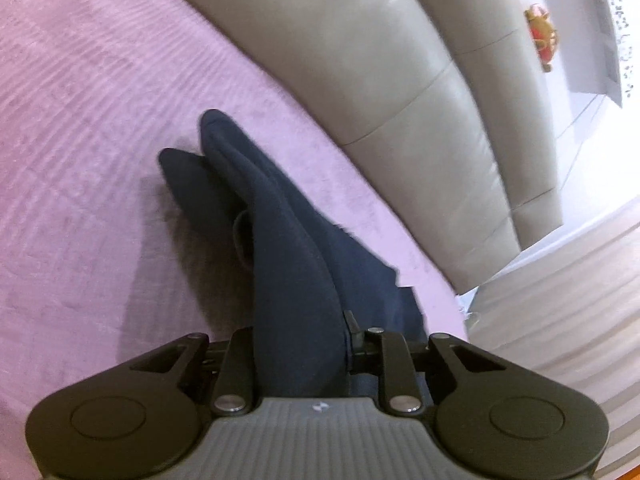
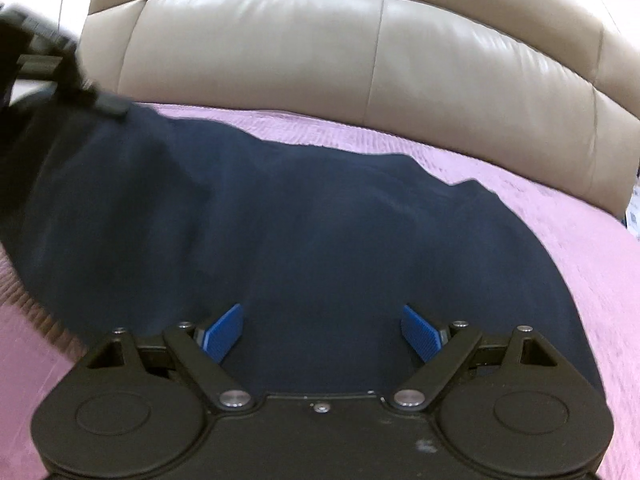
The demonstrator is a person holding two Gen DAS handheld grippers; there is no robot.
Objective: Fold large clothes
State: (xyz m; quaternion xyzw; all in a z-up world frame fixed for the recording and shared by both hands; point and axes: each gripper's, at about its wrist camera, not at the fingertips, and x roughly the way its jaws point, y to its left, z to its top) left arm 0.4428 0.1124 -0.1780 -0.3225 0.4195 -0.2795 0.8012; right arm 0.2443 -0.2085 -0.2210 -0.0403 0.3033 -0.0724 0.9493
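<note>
A dark navy garment (image 2: 304,232) lies on a pink bedspread (image 2: 560,208). In the left wrist view the garment (image 1: 288,248) runs from my left gripper (image 1: 304,344) away across the bed, lifted near the gripper; the cloth covers the fingers, which are shut on it. In the right wrist view my right gripper (image 2: 322,330) is open, its blue pads (image 2: 224,332) spread wide just above the garment's near part, holding nothing. The left gripper (image 2: 60,64) shows at the upper left of that view, gripping the garment's raised edge.
A beige padded leather headboard (image 2: 360,56) stands along the far edge of the bed, also in the left wrist view (image 1: 400,92). A red and yellow toy (image 1: 542,36) sits beyond it. Light floor (image 1: 560,320) lies past the bed's corner.
</note>
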